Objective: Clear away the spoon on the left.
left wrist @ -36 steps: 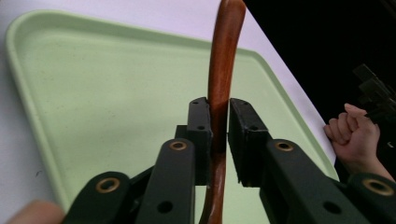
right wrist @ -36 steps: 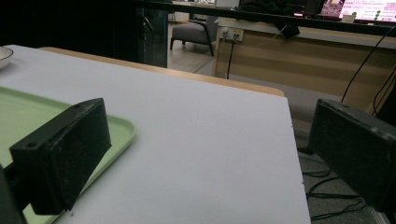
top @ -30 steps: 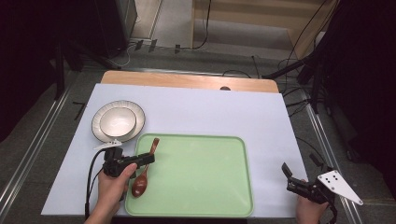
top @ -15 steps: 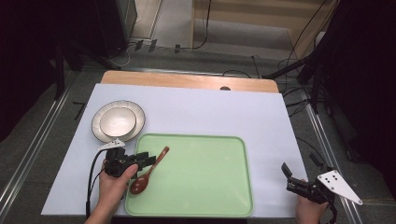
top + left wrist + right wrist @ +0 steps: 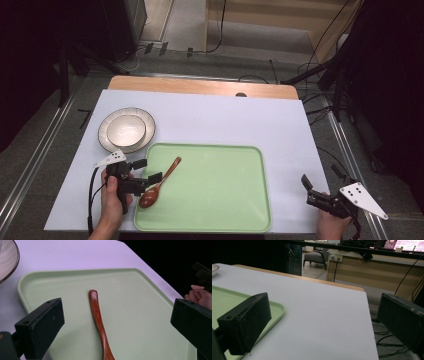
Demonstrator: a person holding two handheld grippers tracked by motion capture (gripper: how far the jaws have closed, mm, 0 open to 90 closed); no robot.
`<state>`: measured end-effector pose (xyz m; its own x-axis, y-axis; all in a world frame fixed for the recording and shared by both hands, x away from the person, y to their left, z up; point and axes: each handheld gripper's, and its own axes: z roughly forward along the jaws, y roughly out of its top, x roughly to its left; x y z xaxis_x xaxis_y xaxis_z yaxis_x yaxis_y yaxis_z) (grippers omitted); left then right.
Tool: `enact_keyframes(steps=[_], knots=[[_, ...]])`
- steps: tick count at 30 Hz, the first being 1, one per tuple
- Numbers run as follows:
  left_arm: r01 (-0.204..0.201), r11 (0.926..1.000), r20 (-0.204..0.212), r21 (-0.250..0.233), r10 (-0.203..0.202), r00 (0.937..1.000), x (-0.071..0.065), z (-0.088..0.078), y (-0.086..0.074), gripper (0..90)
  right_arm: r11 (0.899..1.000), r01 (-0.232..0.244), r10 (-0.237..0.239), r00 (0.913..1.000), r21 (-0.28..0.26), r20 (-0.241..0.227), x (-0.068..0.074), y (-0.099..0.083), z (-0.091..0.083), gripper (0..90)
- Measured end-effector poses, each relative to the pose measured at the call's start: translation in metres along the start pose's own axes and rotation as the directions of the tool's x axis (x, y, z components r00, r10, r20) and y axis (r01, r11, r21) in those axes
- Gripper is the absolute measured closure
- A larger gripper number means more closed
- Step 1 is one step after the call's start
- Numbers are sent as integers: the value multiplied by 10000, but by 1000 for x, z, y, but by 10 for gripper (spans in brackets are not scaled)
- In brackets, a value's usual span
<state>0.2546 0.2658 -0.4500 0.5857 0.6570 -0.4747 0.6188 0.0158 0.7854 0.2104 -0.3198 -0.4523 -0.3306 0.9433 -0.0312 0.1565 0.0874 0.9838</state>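
Release is the step in hand: the left gripper [image 5: 150, 171] has just been opening its jaws, and they are now standing spread wide with nothing pinched between them. The reddish-brown wooden spoon [image 5: 159, 183] is lying flat on the pale green rectangular plastic tray [image 5: 220, 220], near its left edge, bowl toward the person and handle slanting away toward the tray's middle. In the left gripper view the spoon [image 5: 99, 322] is resting between the two black jaws but apart from both pads. By my judgement the next move is calling for the left hand to back straight off without nudging the handle. The right gripper [image 5: 306, 189] is waiting at the table's right edge, jaws also spread and empty, well apart from the tray.
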Motion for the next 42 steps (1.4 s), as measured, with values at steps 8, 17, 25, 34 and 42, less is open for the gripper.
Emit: enact_keyframes(steps=[8, 17, 25, 34, 42], knots=[[-185, 9996, -232, -229, 179, 9996, 2, -10, 0, 0, 10000, -33, 33, 10000, -4, 0, 0, 0, 0, 0], [-453, 9981, -638, -421, 426, 9971, 7, -27, -3, 0, 10000, -22, 22, 10000, -18, -10, 0, 0, 0, 0], [-469, 9968, -923, -649, 408, 9949, 12, -40, -5, 0, 10000, -88, 88, 10000, -31, 16, -1, 0, -1, 0], [-464, 9950, -1326, -887, 344, 9906, 21, -65, -10, 0, 10000, -52, 52, 10000, -27, 25, 0, 0, -1, 0], [-488, 9932, -1791, -1054, 294, 9834, 30, -85, -14, 0, 10000, -68, 68, 10000, -60, 8, -1, 0, -1, 0]])
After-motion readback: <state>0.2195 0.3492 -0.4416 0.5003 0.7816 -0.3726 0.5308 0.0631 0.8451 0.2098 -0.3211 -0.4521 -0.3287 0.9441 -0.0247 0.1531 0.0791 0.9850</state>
